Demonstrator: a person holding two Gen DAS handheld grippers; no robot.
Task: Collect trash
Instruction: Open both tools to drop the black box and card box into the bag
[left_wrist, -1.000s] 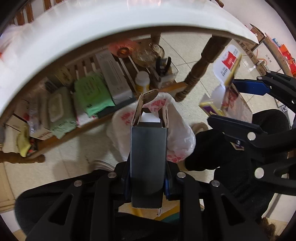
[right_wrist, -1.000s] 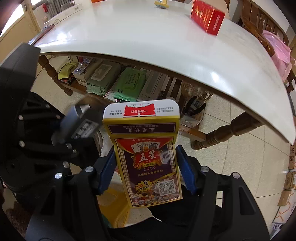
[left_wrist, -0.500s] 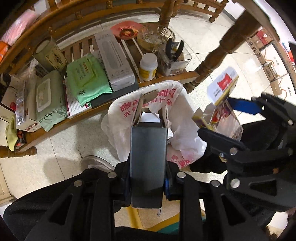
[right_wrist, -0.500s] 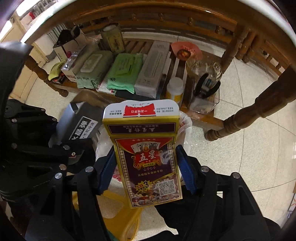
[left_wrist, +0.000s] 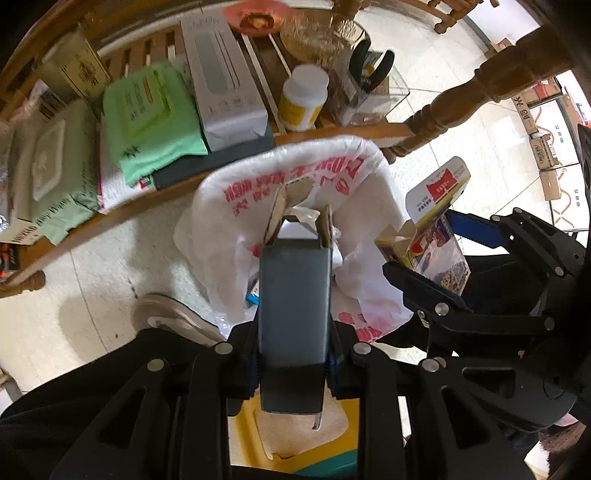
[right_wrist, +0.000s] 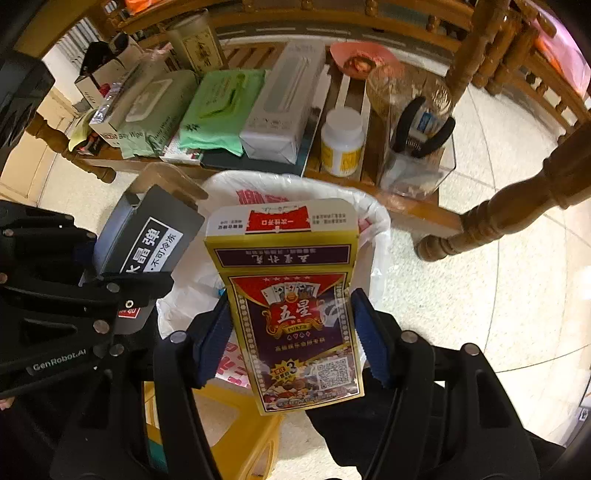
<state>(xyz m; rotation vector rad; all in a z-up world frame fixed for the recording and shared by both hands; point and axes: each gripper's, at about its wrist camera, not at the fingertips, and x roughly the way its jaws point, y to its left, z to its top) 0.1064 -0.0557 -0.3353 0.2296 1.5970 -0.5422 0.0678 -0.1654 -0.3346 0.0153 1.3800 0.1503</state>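
Two empty cartons are in hand, one per claw, both poised above the mouth of the bin below. Nearest the lens in the left wrist view, the left gripper (left_wrist: 293, 354) is clamped on a dark grey carton (left_wrist: 293, 306) whose top flaps stand open; in the right wrist view the right gripper (right_wrist: 291, 339) pinches a playing-card box (right_wrist: 295, 314) by its two long edges, its blue pads pressed to the sides. The two claws hang close beside each other, both pointing steeply downward.

Just beyond the cartons sits the trash bin, lined with a white plastic bag (left_wrist: 306, 173) printed in red, standing on the tiled floor just in front of the shelf's front edge. I judge this the drop-off step: what remains is to bring each carton squarely over the opening and part the jaws, one after the other, so neither catches the bag's rim. Inside the bag, crumpled white stuff and a small blue item (left_wrist: 253, 297) show; the rest is hidden.

Farther off, a low wooden shelf (right_wrist: 369, 177) carries wipes packs, a long white box (right_wrist: 284, 107), a white bottle (right_wrist: 341, 142) and a clear container (right_wrist: 417, 158) holding black-handled pliers at its right end.
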